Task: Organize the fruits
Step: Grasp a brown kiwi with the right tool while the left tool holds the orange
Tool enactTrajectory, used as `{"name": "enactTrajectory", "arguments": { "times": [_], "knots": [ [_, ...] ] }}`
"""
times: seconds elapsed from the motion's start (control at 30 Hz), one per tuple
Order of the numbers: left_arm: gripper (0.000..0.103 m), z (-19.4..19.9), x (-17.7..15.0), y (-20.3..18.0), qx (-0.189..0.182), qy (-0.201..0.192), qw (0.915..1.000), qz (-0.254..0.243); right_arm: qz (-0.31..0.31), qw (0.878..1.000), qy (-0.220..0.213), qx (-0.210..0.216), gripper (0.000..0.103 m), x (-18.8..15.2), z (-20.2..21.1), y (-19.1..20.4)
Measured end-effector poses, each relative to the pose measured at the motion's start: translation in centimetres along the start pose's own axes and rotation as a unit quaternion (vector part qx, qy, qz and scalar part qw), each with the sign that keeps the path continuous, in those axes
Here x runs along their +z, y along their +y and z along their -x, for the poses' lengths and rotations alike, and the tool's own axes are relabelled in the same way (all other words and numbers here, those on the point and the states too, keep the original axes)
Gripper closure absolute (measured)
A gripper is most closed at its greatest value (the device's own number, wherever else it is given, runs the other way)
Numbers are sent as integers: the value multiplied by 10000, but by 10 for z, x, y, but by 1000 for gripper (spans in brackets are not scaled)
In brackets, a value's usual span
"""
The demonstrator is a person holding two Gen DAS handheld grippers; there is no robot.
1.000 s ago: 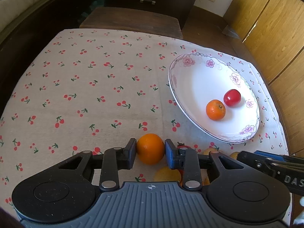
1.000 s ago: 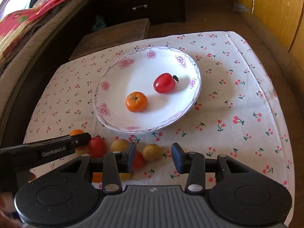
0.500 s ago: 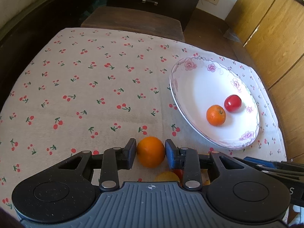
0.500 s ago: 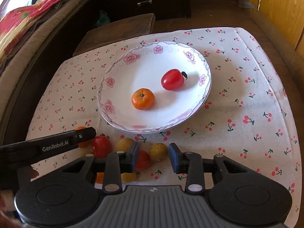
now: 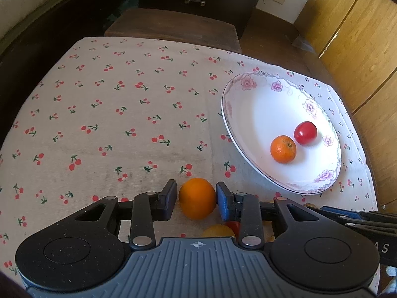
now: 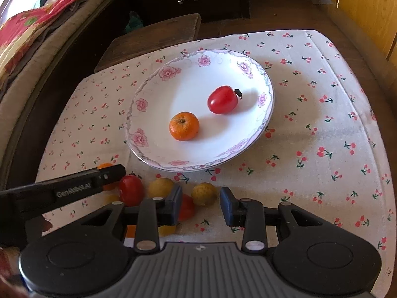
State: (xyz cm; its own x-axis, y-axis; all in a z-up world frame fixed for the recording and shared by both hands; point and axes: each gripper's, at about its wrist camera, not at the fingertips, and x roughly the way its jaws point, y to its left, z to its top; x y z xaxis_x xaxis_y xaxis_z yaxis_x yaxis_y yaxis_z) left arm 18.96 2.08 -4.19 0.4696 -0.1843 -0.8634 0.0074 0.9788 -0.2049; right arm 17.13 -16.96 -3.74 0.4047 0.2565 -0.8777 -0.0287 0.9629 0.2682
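Observation:
My left gripper has its pads against both sides of an orange just above the cherry-print cloth. A white flowered plate to its right holds a mandarin and a red tomato. In the right wrist view, my right gripper is open and empty over a cluster of loose fruit in front of the plate: a yellow fruit between the fingers, a red one by the left finger, a red tomato and another yellow fruit.
A dark wooden stool stands beyond the table's far edge. Wooden cabinets are at the right. A sofa with a red blanket is at the left. The left gripper's finger crosses the right wrist view's lower left.
Both grippers drew back slightly toward me. The left gripper kept the orange. The right gripper's fingers have moved a little left, closer to the yellow fruit.

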Motion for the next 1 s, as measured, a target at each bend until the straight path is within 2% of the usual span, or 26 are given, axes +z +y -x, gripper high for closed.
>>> {"name": "enactTrajectory", "arguments": {
  "times": [0.2,0.63,0.77,1.0],
  "knots": [
    [57,0,-1,0,-32,16,10000,-32,-210,9998,33,-39,68,2,-2,-7],
    [56,-1,-1,-4,49,6,9998,-180,196,9996,38,-183,68,4,-20,13],
    [58,-1,-1,-4,57,10,9998,-204,345,9990,64,-288,75,3,-19,17],
    [62,0,0,-4,66,14,9998,-198,614,9975,52,-356,75,-1,-16,25]
  ]
}}
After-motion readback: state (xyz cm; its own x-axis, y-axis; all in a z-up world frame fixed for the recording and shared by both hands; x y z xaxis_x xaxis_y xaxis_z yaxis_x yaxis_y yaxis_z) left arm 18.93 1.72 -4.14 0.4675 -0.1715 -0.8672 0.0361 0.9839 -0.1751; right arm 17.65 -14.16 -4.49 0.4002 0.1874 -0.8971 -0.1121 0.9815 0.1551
